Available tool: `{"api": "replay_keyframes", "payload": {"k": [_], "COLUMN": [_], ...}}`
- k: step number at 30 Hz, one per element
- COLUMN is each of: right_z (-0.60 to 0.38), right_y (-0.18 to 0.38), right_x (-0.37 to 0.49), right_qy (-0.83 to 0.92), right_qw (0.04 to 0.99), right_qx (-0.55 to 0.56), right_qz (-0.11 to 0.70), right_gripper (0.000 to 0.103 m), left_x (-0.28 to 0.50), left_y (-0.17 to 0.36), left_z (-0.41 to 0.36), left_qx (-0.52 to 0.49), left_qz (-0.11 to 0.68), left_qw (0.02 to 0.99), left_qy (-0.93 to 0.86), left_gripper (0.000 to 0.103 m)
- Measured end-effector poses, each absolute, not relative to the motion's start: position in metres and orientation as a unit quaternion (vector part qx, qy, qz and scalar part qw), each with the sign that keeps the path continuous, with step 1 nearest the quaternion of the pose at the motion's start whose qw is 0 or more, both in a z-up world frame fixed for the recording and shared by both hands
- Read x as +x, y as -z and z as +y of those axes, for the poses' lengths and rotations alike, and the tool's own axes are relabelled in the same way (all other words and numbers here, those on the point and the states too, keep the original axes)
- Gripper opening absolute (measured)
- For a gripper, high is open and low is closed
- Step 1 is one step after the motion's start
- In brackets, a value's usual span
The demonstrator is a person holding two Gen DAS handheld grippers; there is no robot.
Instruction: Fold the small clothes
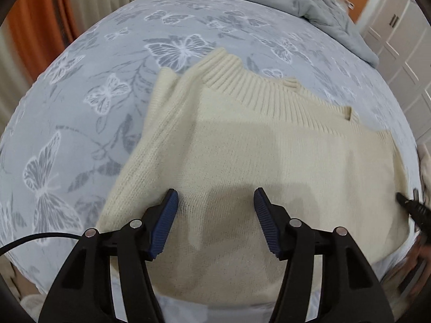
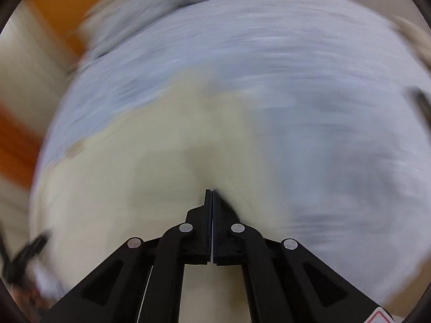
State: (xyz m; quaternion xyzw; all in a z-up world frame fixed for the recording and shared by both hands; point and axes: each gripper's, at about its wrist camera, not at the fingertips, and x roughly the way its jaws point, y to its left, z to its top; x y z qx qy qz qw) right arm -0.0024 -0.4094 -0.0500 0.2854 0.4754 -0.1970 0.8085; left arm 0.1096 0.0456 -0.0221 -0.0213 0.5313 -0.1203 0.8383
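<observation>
Left tongs (image 1: 215,196) open, blue pads (image 1: 167,223) spread, nothing between them, poised above the sweater (image 1: 256,175) body. Right tongs (image 2: 212,192) closed tight, tips meeting over the sweater's (image 2: 134,188) edge; that view is badly smeared, so can't tell if any knit is pinched. Sweater: cream knit, lying folded on the bed (image 1: 94,94), ribbed collar (image 1: 256,91) on the side away from the tongs. Bed sheet is grey-blue with white butterflies. Grey quilt (image 1: 296,2) bunched at the bed's far end, well apart from the sweater. Orange curtain (image 1: 40,18) beyond the bed, white cupboards (image 1: 398,40) past the quilt.
</observation>
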Motion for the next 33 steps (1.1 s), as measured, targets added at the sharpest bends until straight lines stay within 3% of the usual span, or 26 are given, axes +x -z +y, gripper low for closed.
{"api": "replay_keyframes", "payload": {"k": [2,3,4,8,14,18,20,23,26,28,30,33], "right_z": [-0.43,-0.425,-0.415,-0.352,-0.262,-0.214,-0.243,-0.341,-0.418,-0.42,-0.402,-0.384], "right_y": [0.048,0.04,0.029,0.001,0.024,0.04,0.043,0.049,0.057,0.041,0.02,0.024], "right_x": [-0.014,-0.014,-0.008,0.042,0.111,0.125,0.13,0.119,0.087,0.078,0.072,0.07], "right_qy": [0.197,0.198,0.188,0.103,0.018,-0.014,0.027,0.156,0.18,0.187,0.171,0.166], "right_qw": [0.786,0.79,0.804,0.845,0.839,0.84,0.841,0.82,0.794,0.799,0.816,0.822], "right_qx": [0.374,0.367,0.348,0.266,0.193,0.093,0.101,0.171,0.267,0.245,0.226,0.194], "right_qz": [0.452,0.449,0.444,0.452,0.509,0.534,0.53,0.524,0.515,0.517,0.503,0.509], "right_gripper": [0.0,0.005,0.011,0.012,0.012,0.004,0.002,0.0,0.0,0.0,0.006,0.006], "left_x": [0.105,0.104,0.103,0.111,0.136,0.135,0.136,0.14,0.14,0.14,0.14,0.14], "left_y": [0.022,0.02,0.017,0.003,0.024,0.027,0.028,0.028,0.029,0.03,0.03,0.03], "left_z": [0.045,0.045,0.047,0.056,0.05,0.044,0.046,0.048,0.045,0.043,0.041,0.04], "left_qx": [-0.027,-0.035,-0.043,-0.078,-0.026,-0.001,0.002,0.002,0.004,0.009,0.01,0.015], "left_qz": [0.524,0.522,0.52,0.496,0.533,0.531,0.535,0.542,0.544,0.544,0.544,0.546], "left_qw": [0.843,0.844,0.845,0.859,0.843,0.845,0.842,0.837,0.836,0.836,0.836,0.835], "left_qy": [0.119,0.119,0.119,0.098,0.064,0.061,0.065,0.072,0.074,0.071,0.067,0.063], "left_gripper": [0.057,0.057,0.058,0.069,0.069,0.071,0.072,0.073,0.074,0.075,0.076,0.076]}}
